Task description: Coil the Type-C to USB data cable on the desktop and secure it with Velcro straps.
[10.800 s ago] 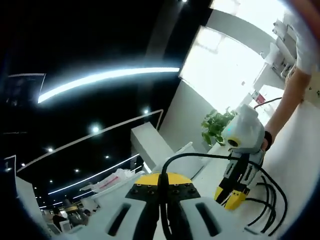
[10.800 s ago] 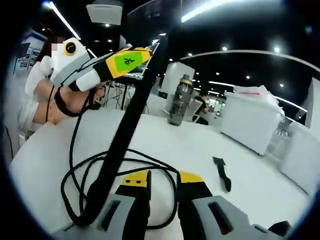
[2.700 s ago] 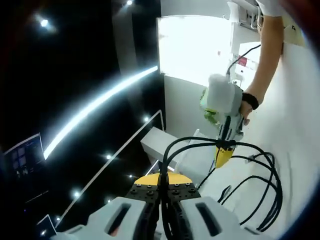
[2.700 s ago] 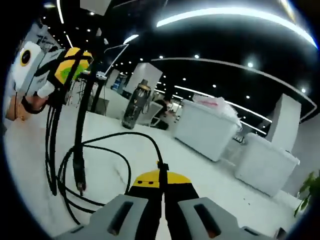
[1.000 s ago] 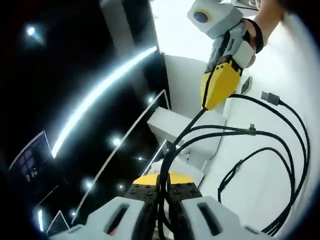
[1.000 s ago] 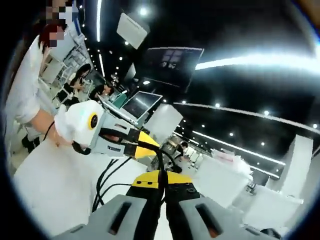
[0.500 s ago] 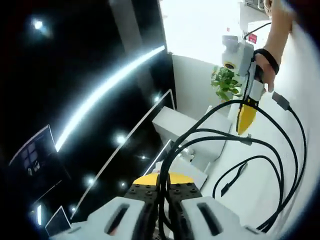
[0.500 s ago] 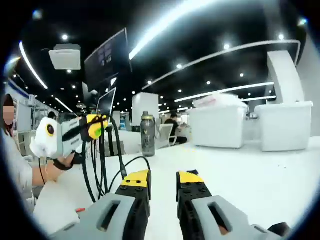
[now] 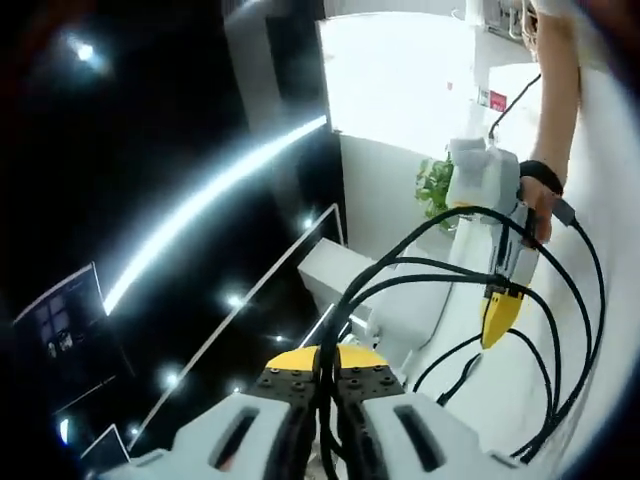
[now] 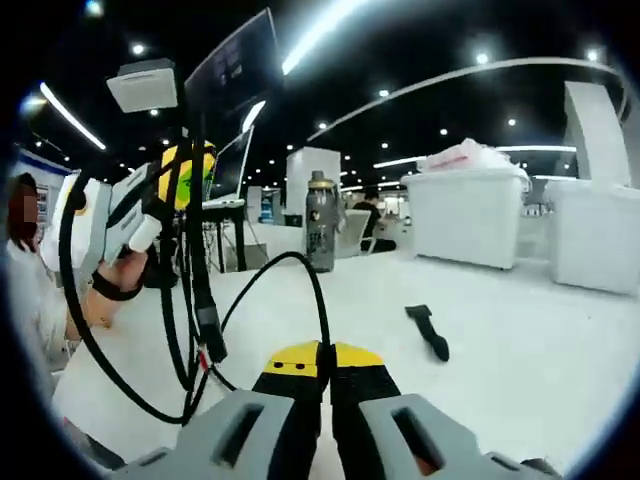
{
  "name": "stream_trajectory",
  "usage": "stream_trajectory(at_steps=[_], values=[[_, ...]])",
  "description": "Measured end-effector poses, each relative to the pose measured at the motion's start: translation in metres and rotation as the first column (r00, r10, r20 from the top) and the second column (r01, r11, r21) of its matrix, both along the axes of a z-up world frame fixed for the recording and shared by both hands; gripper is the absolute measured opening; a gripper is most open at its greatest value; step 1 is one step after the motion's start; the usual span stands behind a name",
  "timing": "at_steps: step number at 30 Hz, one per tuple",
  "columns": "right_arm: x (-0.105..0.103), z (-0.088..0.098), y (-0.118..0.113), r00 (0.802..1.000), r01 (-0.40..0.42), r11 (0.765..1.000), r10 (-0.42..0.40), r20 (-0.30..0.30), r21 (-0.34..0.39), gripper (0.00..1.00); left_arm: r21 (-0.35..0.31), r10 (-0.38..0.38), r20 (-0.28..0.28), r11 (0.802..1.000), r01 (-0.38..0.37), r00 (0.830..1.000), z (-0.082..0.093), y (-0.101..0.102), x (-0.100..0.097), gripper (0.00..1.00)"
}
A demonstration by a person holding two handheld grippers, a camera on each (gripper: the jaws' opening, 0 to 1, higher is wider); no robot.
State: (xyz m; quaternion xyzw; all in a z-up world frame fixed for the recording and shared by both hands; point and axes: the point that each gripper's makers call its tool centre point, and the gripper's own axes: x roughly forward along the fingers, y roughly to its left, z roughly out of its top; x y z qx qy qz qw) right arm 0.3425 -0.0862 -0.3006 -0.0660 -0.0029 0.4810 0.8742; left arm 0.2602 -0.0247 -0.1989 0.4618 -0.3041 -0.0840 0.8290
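Left gripper view: the left gripper (image 9: 325, 372) is clenched on the black data cable (image 9: 432, 268), whose loops hang over the white desktop (image 9: 615, 300); the right gripper (image 9: 500, 318) nips one strand. Right gripper view: the right gripper (image 10: 326, 368) pinches the data cable (image 10: 316, 290); a black Velcro strap (image 10: 428, 331) lies on the desktop (image 10: 520, 330).

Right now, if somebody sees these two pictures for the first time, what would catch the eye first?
The black data cable stands out: its loops hang in the air between the left gripper, raised at the left of the right gripper view, and the right gripper, whose yellow-tipped fingers are shut on a strand. A black Velcro strap lies apart on the white desktop.
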Motion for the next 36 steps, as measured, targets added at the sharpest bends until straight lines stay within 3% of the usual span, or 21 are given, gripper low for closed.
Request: stream_trajectory(at_steps=[5, 8, 18, 24, 29, 32, 36], values=[[-0.018, 0.049, -0.012, 0.991, 0.001, 0.993, -0.017, 0.131, 0.114, 0.01, 0.005, 0.010, -0.003, 1.000, -0.010, 1.000, -0.002, 0.001, 0.002, 0.07], [-0.029, 0.062, -0.011, 0.983, -0.020, 0.992, -0.004, 0.185, 0.127, 0.01, -0.024, 0.000, -0.006, 1.000, 0.000, 1.000, 0.000, 0.005, 0.003, 0.07], [-0.053, 0.073, -0.001, 0.962, -0.078, 0.989, 0.041, 0.269, 0.127, 0.01, -0.041, -0.022, -0.034, 0.999, 0.021, 0.999, -0.002, 0.005, 0.005, 0.06], [-0.066, 0.078, 0.003, 0.949, -0.127, 0.984, 0.085, 0.304, 0.123, 0.01, -0.038, 0.004, -0.063, 0.999, -0.006, 0.998, -0.006, 0.010, 0.014, 0.06], [-0.078, 0.074, 0.011, 0.928, -0.173, 0.982, 0.140, 0.344, 0.069, 0.01, -0.050, 0.037, -0.057, 0.998, -0.040, 0.998, -0.005, 0.018, 0.017, 0.07], [-0.087, 0.072, 0.016, 0.920, -0.205, 0.977, 0.175, 0.350, 0.051, 0.01, -0.075, 0.022, -0.085, 0.997, -0.028, 0.996, -0.008, 0.019, 0.020, 0.07], [-0.100, 0.066, 0.023, 0.909, -0.280, 0.959, 0.255, 0.330, 0.030, 0.01, -0.049, 0.037, -0.095, 0.998, -0.042, 0.995, -0.011, 0.018, 0.022, 0.08]])
